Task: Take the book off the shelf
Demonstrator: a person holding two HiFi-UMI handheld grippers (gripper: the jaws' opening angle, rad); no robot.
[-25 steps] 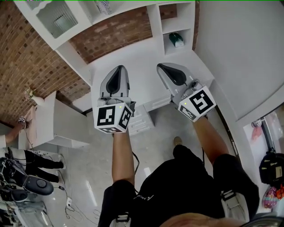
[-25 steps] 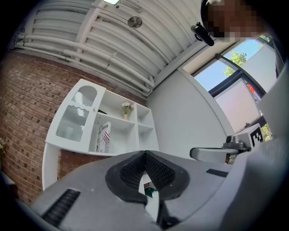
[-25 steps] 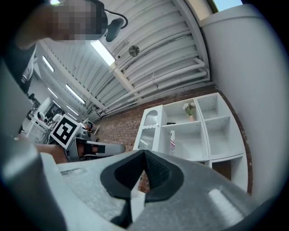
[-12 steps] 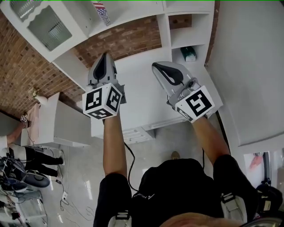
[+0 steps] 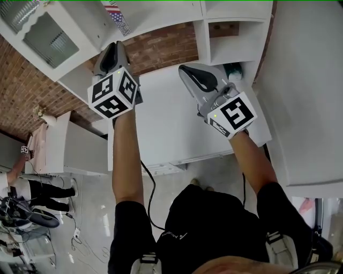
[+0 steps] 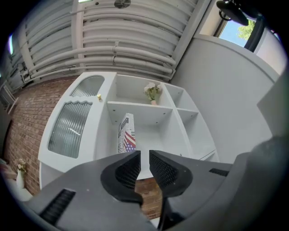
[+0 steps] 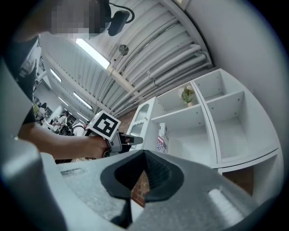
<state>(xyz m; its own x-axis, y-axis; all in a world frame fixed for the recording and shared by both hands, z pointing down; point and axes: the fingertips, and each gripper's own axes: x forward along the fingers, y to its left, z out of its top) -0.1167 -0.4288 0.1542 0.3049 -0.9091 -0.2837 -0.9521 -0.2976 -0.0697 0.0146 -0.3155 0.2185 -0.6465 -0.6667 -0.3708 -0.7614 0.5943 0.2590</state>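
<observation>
The book (image 6: 126, 134), with a flag pattern on its cover, stands upright in a cubby of the white shelf unit (image 6: 149, 109). It also shows at the top of the head view (image 5: 114, 10) and in the right gripper view (image 7: 161, 137). My left gripper (image 6: 144, 155) points up at it from below and short of it (image 5: 110, 49). Its jaws have just been opening and stand a narrow gap apart with nothing between them. My right gripper (image 7: 144, 154) is shut and empty, raised over the desk (image 5: 185, 69), to the right of the left gripper (image 7: 123, 140).
A ribbed glass-door cabinet (image 6: 72, 122) adjoins the book's cubby on the left. A small plant (image 6: 152, 92) stands on the shelf above. A green object (image 5: 233, 68) sits in a right cubby. Brick wall (image 5: 161, 45) backs the white desk (image 5: 177, 123). People and equipment (image 5: 21, 198) are at the left.
Both grippers have moved up and forward toward the shelf unit. The left one has gone further left, closer under the book. The desk and shelf now fill more of the head view.
</observation>
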